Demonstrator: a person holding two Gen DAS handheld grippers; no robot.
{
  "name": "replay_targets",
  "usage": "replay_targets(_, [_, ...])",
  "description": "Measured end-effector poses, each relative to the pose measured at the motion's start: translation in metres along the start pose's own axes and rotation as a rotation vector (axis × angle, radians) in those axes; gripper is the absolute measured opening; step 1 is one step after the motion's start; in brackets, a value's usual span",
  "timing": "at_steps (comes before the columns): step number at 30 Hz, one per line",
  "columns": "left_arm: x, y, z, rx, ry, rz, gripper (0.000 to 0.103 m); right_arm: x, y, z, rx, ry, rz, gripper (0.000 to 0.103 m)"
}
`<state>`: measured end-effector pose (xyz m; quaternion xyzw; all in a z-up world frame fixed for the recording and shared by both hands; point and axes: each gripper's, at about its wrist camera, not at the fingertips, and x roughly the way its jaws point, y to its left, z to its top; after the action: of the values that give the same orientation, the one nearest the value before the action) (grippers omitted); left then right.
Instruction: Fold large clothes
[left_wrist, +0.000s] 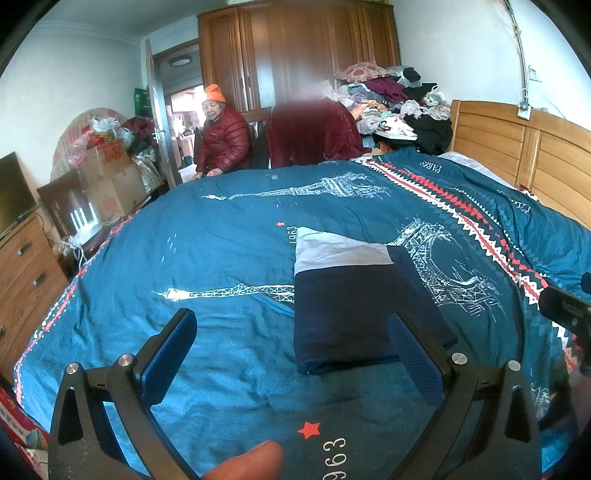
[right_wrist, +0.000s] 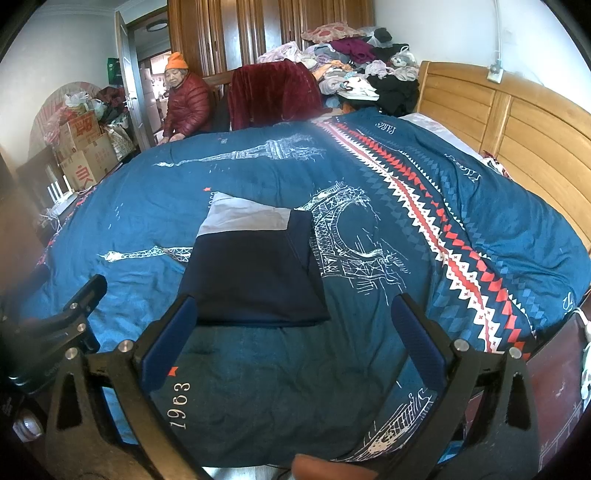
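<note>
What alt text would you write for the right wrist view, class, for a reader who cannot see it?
A folded navy and pale grey garment lies flat on a blue Paris-print quilt, just beyond the right gripper, whose jaws are open and empty. A person in an orange hat sits past the bed's far side.

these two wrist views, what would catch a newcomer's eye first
A folded navy and pale grey garment lies flat mid-bed on a teal Paris-print duvet with a red and white zigzag band. Both the left gripper and right gripper are open, empty, above the duvet. Behind, a clothes pile sits by the headboard, and a seated person watches.
</note>
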<state>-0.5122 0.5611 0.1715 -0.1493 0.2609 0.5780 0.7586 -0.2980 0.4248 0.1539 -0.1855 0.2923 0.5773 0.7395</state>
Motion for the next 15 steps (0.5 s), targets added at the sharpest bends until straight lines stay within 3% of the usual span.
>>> replay_targets(15, [0.0021,0.0012,-0.0043,-0.002,0.002,0.002,0.103,0.0023,0.0012,-0.0001,0.001,0.005,0.001,0.103])
